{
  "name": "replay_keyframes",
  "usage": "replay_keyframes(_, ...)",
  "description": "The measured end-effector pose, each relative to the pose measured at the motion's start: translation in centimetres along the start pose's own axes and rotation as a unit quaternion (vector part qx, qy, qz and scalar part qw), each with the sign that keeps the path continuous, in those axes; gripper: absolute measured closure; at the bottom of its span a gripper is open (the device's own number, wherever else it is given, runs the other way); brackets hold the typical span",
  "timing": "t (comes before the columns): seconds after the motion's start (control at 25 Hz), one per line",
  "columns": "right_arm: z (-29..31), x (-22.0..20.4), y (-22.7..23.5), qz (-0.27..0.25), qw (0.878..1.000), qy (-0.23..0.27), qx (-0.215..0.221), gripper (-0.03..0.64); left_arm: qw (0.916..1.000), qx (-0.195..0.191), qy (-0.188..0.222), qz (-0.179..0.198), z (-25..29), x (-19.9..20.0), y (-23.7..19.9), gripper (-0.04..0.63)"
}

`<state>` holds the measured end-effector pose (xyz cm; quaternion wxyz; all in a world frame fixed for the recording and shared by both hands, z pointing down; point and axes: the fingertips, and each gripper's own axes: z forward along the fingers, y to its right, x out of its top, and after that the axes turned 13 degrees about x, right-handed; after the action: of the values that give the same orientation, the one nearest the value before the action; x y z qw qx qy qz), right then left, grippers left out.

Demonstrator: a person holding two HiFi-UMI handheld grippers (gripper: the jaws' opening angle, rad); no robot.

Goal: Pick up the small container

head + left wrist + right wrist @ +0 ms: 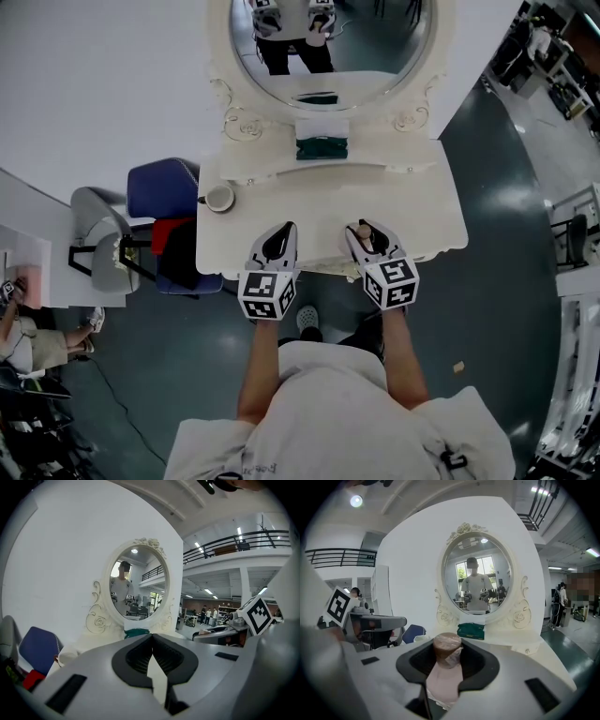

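Your right gripper (pixel 367 240) pinches the small container (pixel 447 654) by its body, seemingly for a secure lift. Your left gripper (pixel 277 244), pressed together and empty, sits alongside.

readable text: none | shirt print (pixel 262 467): too small to read

White vanity table (pixel 422 206) with cup (pixel 219 198), green box (pixel 322 148)

site: open lab/workshop hall | cues: mezzanine railing (pixel 234 543) above-right of left gripper (pixel 152 639); strip lights (pixel 239 530) overhead; workstations (pixel 192 620) with people (pixel 209 614) beyond; ornate mirror (pixel 138 590) ahead
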<state>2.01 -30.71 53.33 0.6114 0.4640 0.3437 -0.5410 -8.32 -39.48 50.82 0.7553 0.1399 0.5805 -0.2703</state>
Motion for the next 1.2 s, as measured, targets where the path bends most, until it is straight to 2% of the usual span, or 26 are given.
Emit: replay_keyframes(1.2,0.31,-0.5,-0.25,0.008,1.0,-0.001,-0.008,0.48,0.9999,-0.009,-0.005,-0.003,-0.4,-0.82,-0.2,0.568)
